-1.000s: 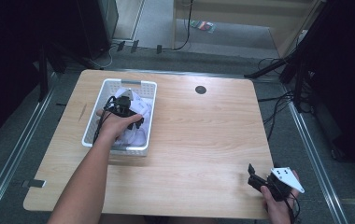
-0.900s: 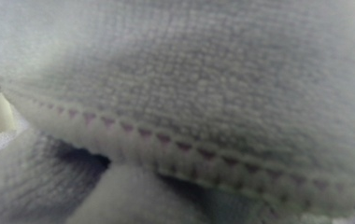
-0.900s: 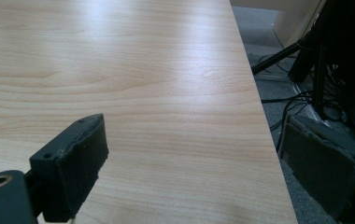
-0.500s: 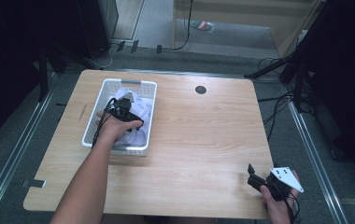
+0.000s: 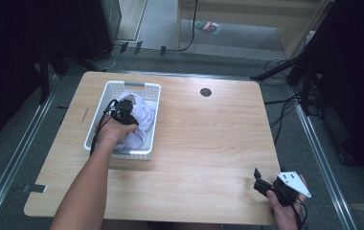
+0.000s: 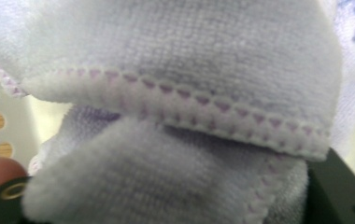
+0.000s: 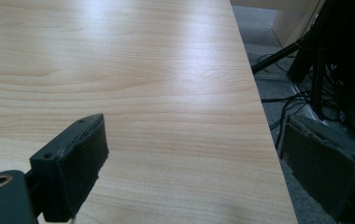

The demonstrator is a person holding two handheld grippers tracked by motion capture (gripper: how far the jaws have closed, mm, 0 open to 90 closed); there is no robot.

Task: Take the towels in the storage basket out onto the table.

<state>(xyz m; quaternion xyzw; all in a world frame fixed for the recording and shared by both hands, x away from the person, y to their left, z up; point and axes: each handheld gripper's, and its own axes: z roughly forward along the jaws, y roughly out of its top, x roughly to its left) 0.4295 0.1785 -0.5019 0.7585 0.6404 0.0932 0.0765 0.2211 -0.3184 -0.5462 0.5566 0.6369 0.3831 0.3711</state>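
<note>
Left gripper (image 5: 122, 114) down in white basket (image 5: 96, 125), left-centre of high view, jaws buried in white towel (image 6: 175, 93) with lilac stitched hem; looks clamped on fold, though cannot tell for certain. Towel not yet out of basket; likely early stage. Right gripper (image 5: 262, 184) idle at lower right, jaws wide, nothing between. Wooden table (image 5: 209, 134) otherwise bare. Dark room, cables (image 5: 285, 103) on grey floor.

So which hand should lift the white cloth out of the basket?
Left. Its tongs are already down in the white plastic basket, with the white terry cloth bunched against them; the right tongs sit open at the table's near corner.
</note>
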